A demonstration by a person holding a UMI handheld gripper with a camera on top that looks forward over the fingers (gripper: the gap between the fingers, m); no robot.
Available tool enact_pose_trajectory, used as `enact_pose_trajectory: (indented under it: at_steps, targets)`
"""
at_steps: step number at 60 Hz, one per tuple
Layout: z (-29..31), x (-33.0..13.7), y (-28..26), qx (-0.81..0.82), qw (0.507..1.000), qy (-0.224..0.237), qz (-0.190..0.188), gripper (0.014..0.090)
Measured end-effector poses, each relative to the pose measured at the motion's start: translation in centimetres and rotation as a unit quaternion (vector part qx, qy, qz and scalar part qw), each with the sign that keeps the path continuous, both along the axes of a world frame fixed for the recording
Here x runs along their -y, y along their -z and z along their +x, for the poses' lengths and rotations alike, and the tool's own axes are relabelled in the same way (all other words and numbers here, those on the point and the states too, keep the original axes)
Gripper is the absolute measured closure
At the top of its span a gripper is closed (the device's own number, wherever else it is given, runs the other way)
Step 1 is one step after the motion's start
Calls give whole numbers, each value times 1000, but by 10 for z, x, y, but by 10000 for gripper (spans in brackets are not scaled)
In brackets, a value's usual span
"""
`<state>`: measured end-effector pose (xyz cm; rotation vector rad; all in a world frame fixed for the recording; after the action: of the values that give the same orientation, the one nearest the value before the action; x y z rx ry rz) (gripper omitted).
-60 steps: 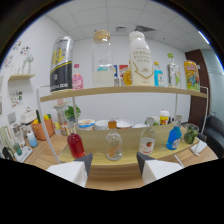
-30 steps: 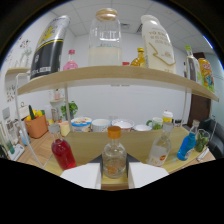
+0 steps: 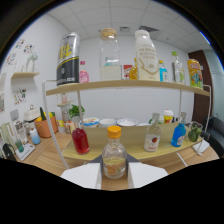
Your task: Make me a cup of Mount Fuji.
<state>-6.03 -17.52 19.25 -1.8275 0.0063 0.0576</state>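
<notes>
Standing upright: bottle [image 3: 114,157] (cap uppermost).

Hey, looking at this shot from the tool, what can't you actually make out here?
- Tool, gripper view: a dark mask covers the fingers' lower parts.
- Orange-capped bottle between the fingers: its base is hidden by them, and contact cannot be judged.
- Black can and white bottle on the upper shelf: label text is blurred.
- Bowls behind: contents too small.
</notes>
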Motion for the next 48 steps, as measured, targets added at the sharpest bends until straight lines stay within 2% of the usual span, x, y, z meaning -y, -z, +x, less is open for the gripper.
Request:
enact_pose_trajectory:
  at_steps: [10, 22, 35, 48]
  targets:
    - [1, 32, 46, -54, 998, 12, -42, 700]
    - [4, 48, 80, -247, 964, 41, -91, 700]
    - [-1, 46, 81, -481, 869, 56, -102, 701]
    - [-3, 38, 69, -683, 722, 65, -88, 702]
